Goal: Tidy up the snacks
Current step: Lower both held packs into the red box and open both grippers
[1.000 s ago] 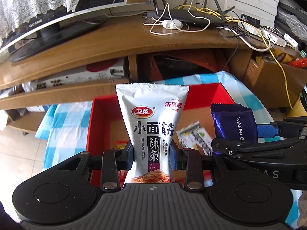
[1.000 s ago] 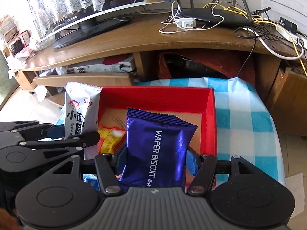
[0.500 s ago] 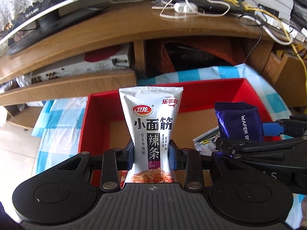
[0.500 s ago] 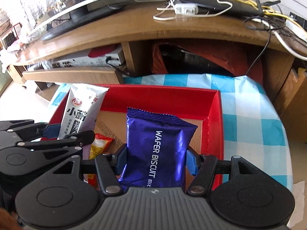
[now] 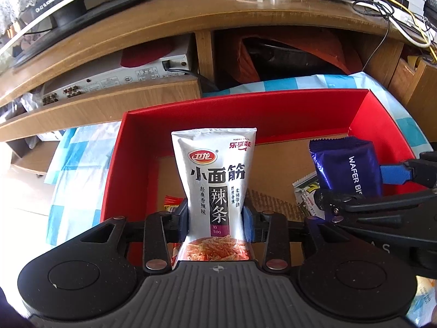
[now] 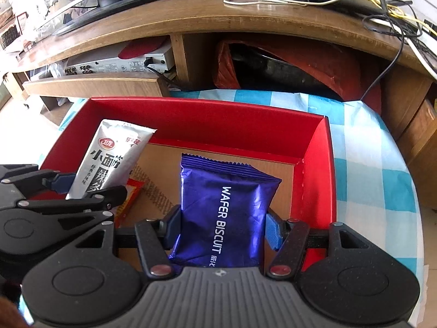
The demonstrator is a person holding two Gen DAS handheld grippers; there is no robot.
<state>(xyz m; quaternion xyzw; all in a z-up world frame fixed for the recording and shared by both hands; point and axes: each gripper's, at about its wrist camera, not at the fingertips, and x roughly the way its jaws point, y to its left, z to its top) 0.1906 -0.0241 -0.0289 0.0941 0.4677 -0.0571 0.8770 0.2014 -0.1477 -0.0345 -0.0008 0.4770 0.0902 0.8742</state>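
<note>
Left wrist view: the left hand-held gripper [image 5: 215,214] sits at centre bottom, its 2 blue pads against the sides of a white spicy-strip packet [image 5: 214,180] that stands upright between them. Its jaws have just been opening a little, yet the pads remain in contact with the packet's pinched waist. The packet hangs over the red box [image 5: 245,114], which fills the middle of the frame on a blue-checked cloth [image 5: 73,164]. On the box's brown floor, a small red-and-yellow sachet [image 5: 172,203] lies left of the packet and a green-printed sachet [image 5: 306,191] lies to the right. At the right edge the right hand-held gripper [image 5: 352,180] clamps a blue wafer biscuit pack [image 5: 347,166].

Right wrist view: the right hand-held gripper [image 6: 222,225], at centre bottom, is closed on the blue wafer biscuit pack [image 6: 226,207], held upright over the right half of the red box [image 6: 207,120]. At left, the left hand-held gripper [image 6: 82,188] holds the white packet [image 6: 109,158], which tilts over the box's left half. A wooden tabletop [image 6: 191,11] carrying cables spans the top.
</note>
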